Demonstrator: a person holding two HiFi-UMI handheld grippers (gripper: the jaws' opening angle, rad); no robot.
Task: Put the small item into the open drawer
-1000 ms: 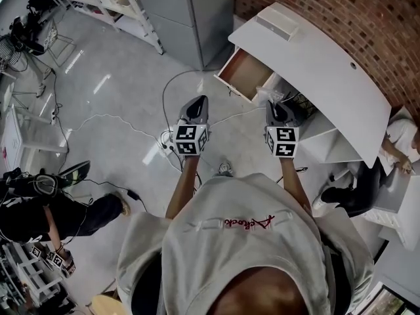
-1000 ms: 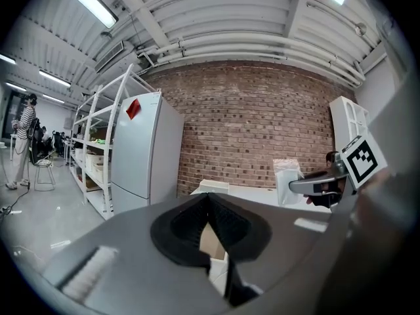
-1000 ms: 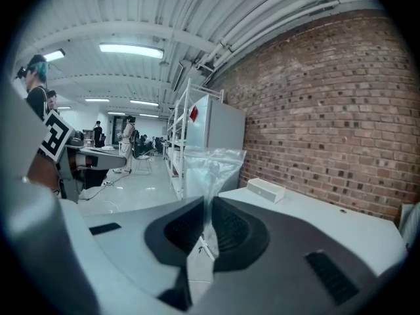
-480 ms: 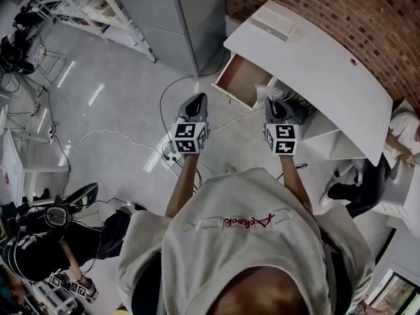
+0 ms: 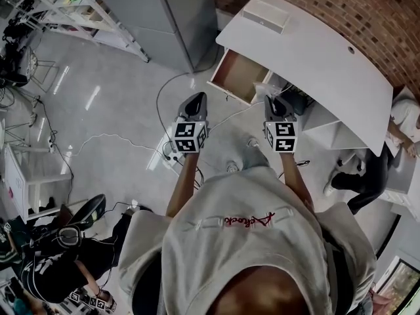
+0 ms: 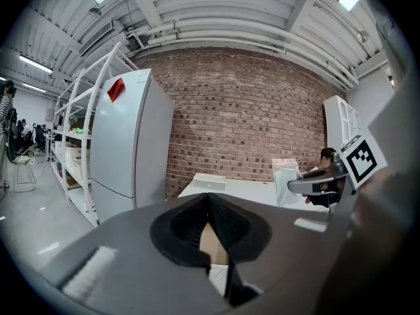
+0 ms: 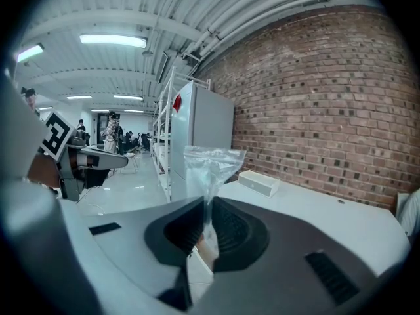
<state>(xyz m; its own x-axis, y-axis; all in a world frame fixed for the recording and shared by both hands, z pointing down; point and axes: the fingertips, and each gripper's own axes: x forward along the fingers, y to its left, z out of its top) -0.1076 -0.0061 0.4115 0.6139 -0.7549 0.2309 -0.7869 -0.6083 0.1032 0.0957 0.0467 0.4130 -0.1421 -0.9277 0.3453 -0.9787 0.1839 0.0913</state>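
Brick wall (image 5: 341, 5) at the back and shiny grey floor (image 5: 111, 123) all over, with a long white counter (image 5: 315, 64) curving along the wall. Next to it there's a tall grey cabinet (image 5: 177, 12), then white shelving (image 5: 85, 12). Someone's sitting at the counter's far right (image 5: 400, 120). The counter's wooden drawer (image 5: 237, 76) is pulled out and looks bare inside. A flat white box (image 5: 266, 13) sits on top of the counter, and loose cables (image 5: 105, 136) snake across the floor below the grippers. Both forearms are stretched forward side by side. The left gripper (image 5: 196, 100) hangs over the floor, jaws pressed together on nothing. The right gripper (image 5: 272, 101) is clamped on a small clear plastic bag (image 7: 210, 166), which sticks up above the jaws just beside the drawer's front corner, not inside it.
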